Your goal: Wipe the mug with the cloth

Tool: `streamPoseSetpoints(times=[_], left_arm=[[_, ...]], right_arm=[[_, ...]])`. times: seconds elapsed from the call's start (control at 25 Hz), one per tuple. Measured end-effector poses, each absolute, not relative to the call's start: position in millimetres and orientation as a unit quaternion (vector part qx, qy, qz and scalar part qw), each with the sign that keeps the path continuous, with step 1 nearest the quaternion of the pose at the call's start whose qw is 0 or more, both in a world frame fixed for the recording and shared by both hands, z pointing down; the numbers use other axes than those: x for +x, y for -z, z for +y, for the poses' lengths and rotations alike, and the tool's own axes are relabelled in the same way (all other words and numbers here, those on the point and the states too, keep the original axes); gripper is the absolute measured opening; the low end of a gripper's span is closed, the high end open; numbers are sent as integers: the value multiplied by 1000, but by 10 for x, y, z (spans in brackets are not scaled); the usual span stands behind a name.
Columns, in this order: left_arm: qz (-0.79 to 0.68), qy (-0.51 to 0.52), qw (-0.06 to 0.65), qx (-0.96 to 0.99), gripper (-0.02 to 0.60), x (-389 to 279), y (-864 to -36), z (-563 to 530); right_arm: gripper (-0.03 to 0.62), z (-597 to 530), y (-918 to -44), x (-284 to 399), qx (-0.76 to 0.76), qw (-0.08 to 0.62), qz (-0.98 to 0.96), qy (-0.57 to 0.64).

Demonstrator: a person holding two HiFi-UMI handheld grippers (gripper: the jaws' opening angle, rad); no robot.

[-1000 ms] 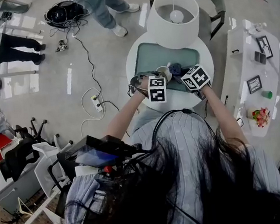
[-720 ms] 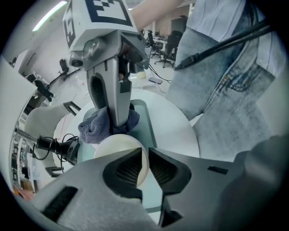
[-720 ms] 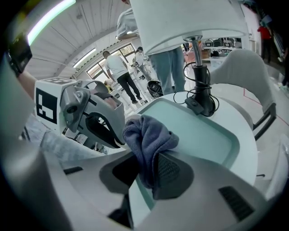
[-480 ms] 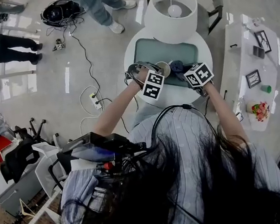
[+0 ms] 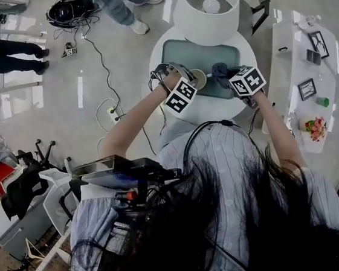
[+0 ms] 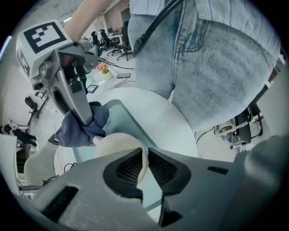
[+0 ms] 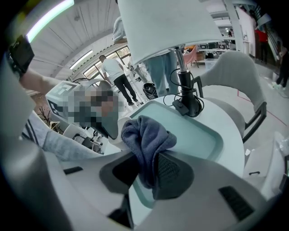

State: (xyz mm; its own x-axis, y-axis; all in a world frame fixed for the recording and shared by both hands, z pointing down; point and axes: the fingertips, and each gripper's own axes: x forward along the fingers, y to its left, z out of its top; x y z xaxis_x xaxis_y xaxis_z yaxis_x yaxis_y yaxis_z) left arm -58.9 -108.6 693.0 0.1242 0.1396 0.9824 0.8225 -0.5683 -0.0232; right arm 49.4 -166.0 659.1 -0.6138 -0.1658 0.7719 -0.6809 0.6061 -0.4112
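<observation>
A cream mug [image 6: 118,145] stands on the teal tray [image 6: 131,124] of a round white table. My left gripper [image 6: 145,159] is shut on its near rim, one pad inside and one outside. A crumpled blue-grey cloth [image 7: 145,134] hangs in my right gripper [image 7: 145,173], which is shut on it. In the left gripper view the cloth [image 6: 83,126] lies against the mug's far side, with the right gripper [image 6: 86,118] above it. From the head view the mug [image 5: 198,79] sits between the left gripper [image 5: 191,84] and the cloth [image 5: 220,70] held by the right gripper [image 5: 228,75].
A lamp with a wide white shade [image 5: 207,9] stands at the table's far side, its black base [image 7: 187,103] and cables on the tray [image 7: 203,131]. A chair [image 7: 237,74] is behind the table. People [image 5: 2,53] and cables [image 5: 105,78] are on the floor at the left.
Both grippers have shifted a little farther over the table, and the left gripper's cube has tilted. The cloth has moved from beside the mug toward its far right side.
</observation>
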Motion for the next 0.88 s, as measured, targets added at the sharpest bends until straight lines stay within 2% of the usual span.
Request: streamPoseSetpoints(times=[0.24, 0.32, 0.4, 0.48, 0.76, 0.88], left_arm=[[-375, 550, 373, -646, 54, -612, -6941, -1160], [-351, 560, 363, -657, 55, -603, -6953, -1200], [-302, 577, 298, -698, 57, -585, -6941, -1219], [-249, 576, 204, -751, 57, -535, -6860, -1193], [-12, 499, -96, -861, 66, -274, -6511, -1158], [71, 471, -155, -865, 66, -136, -6449, -1194]], right_arm=[[94, -1632, -6612, 388, 197, 389, -839, -326], [94, -1612, -6622, 366, 183, 400, -841, -315], [94, -1619, -6632, 363, 179, 403, -842, -312], [94, -1627, -6640, 374, 181, 401, -841, -315], [94, -1621, -6658, 378, 182, 393, -841, -324], [94, -1627, -6659, 379, 174, 396, -843, -321]])
